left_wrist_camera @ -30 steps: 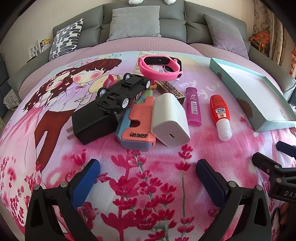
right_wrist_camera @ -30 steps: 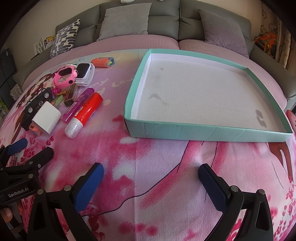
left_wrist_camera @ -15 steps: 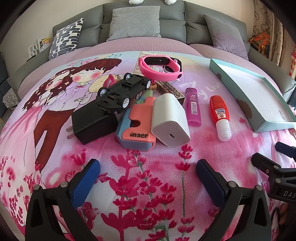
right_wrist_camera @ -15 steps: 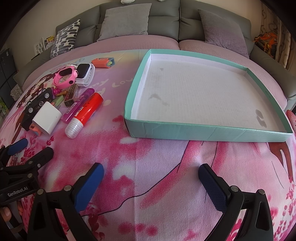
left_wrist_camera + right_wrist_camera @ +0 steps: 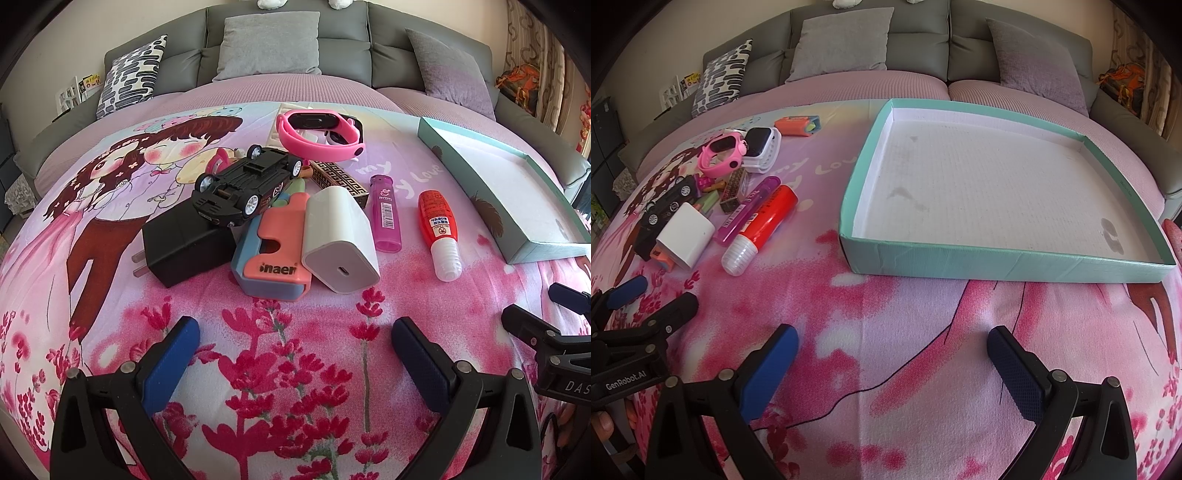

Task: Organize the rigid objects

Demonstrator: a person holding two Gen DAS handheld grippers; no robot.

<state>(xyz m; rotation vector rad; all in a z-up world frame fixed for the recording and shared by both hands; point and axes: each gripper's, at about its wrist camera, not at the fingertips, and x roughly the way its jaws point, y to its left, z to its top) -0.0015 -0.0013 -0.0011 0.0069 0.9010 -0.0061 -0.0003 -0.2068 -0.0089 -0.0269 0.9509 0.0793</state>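
Both the left gripper (image 5: 295, 347) and the right gripper (image 5: 892, 350) hover with fingers spread wide, grasping nothing, above the pink floral bedspread (image 5: 295, 369). The red glue bottle (image 5: 438, 229) lies flat just right of the purple lighter (image 5: 386, 214), both long axes running near to far (the bottle's white cap at the near end). The teal tray (image 5: 997, 264) sits to their right.

Printed cloth bedspread (image 5: 295, 332), matt, soft weave, fills lower frame. White charger (image 5: 338, 240): smooth semi-gloss plastic, centre. Black charger (image 5: 184, 243) matt plastic w/ metal prongs, centre left. Toy car (image 5: 245, 190) glossy black plastic. Pink lighter (image 5: 386, 214) translucent plastic. Teal tray (image 5: 997, 264): matt card walls, stained white paper-like floor, right half. Gripper pads (image 5: 768, 373): textured blue rubber.
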